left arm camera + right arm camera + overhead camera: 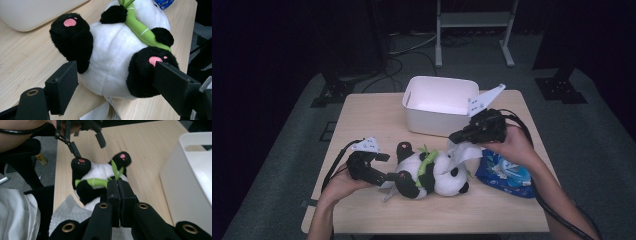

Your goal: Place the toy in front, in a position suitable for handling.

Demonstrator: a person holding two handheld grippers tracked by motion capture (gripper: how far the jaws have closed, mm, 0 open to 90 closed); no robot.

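My left gripper point(384, 172) jaws are spread around the panda plush's point(432, 175) lower body — one foot by each jaw, contact unclear. Right gripper point(460, 136) jaws pressed together on a white wipe point(467, 152), panda just beyond them.

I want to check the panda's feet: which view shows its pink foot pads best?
The left gripper view: both pink foot pads of the plush panda are close and sharp. The right gripper view shows them small and farther off; in the high view they are tiny and hard to tell.
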